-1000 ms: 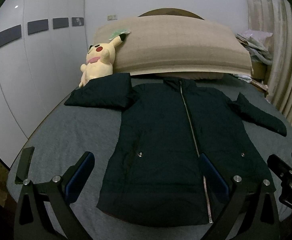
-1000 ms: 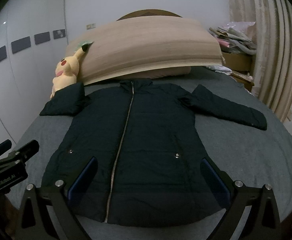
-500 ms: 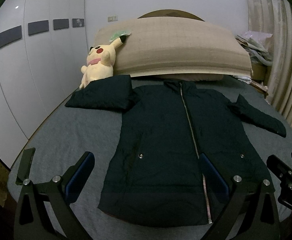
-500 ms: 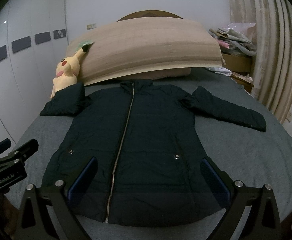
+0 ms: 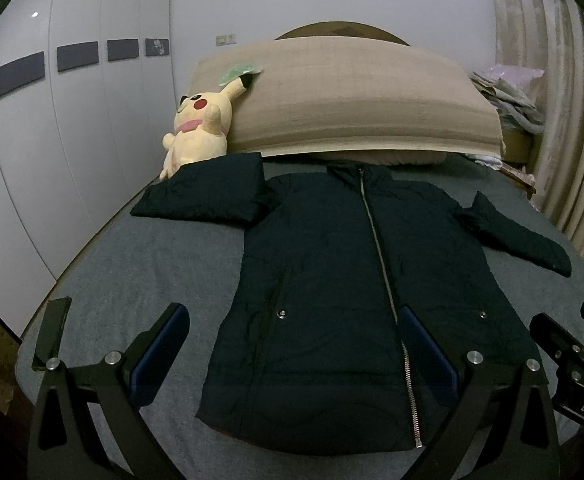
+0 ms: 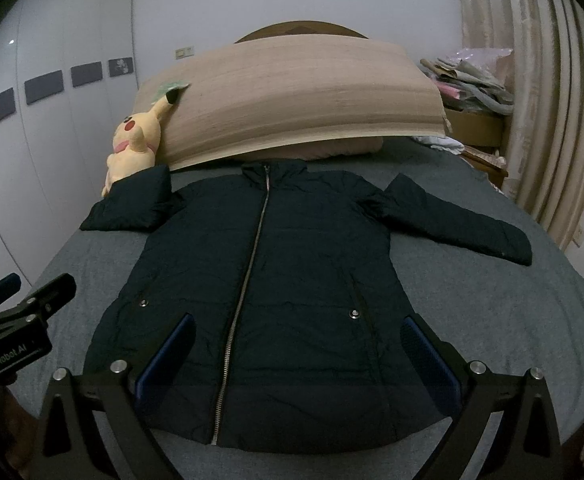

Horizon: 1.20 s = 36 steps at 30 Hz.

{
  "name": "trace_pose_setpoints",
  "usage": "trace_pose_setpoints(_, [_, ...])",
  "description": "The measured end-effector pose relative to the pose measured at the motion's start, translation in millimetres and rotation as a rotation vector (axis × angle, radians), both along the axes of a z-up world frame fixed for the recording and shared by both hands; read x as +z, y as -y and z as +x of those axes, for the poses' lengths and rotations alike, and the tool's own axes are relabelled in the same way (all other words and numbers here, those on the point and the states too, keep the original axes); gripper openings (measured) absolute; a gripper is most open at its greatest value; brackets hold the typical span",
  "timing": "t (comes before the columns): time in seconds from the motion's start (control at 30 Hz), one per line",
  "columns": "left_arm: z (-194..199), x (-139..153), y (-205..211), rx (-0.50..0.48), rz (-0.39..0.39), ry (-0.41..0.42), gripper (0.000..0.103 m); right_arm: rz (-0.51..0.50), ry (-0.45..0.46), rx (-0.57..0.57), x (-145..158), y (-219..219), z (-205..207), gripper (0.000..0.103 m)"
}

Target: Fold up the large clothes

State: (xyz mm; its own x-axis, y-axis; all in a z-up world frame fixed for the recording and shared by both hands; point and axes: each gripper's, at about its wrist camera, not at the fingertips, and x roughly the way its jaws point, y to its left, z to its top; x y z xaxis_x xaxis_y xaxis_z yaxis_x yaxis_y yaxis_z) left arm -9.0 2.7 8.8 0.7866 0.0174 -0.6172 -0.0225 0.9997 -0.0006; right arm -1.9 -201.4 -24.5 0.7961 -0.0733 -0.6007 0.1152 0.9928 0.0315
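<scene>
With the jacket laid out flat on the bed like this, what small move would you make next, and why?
Probably reach the right gripper toward the outstretched right sleeve to fold it across the zipped jacket. Both grippers hover open above the hem, holding nothing, and the left sleeve lies spread too.

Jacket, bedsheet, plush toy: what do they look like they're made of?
Jacket: dark, matte, lightly puffy shell, probably padded synthetic; fine wrinkles, metal zipper and snaps.
Bedsheet: grey, heathered, matte, likely cotton jersey or similar knit.
Pikachu plush: soft, fuzzy yellow pile fabric, stuffed.
</scene>
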Motion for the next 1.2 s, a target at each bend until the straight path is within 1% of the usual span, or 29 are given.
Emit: trace_pose_setpoints(1.2, [-0.9, -1.0, 1.0, -0.005, -0.001, 0.002, 0.103, 0.002, 0.000, -0.003, 1.3, 0.4, -0.3, 0.103])
